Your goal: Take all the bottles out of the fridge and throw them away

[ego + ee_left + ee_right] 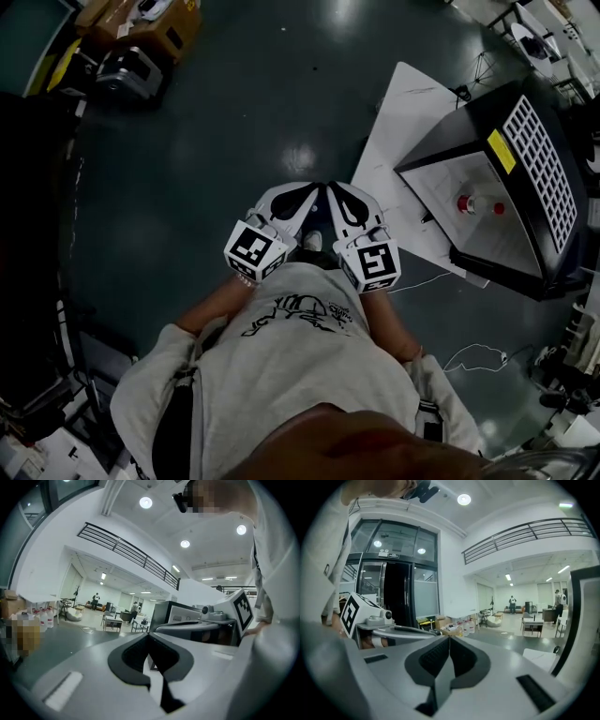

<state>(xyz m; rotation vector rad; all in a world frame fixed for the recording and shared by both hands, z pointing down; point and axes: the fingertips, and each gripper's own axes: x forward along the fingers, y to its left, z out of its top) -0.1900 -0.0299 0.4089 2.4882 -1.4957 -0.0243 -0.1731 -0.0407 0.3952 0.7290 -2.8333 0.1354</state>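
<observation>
A small black fridge [548,202] stands open on the floor to the right, its white inside facing up toward me. In it lies a clear bottle [476,204] with a red cap, with another red spot beside it. The fridge's white door [403,122] lies flat toward the left. Both grippers are held side by side close to the person's chest, well away from the fridge. The left gripper [314,192] [149,635] is shut with nothing between its pads. The right gripper [335,190] [449,637] is also shut and empty.
Cardboard boxes and gear [141,23] sit at the far left on the dark floor. A thin white cable [473,354] runs by the fridge, with clutter along the right edge. In the right gripper view, jugs [465,627] stand by a wall and people stand far off.
</observation>
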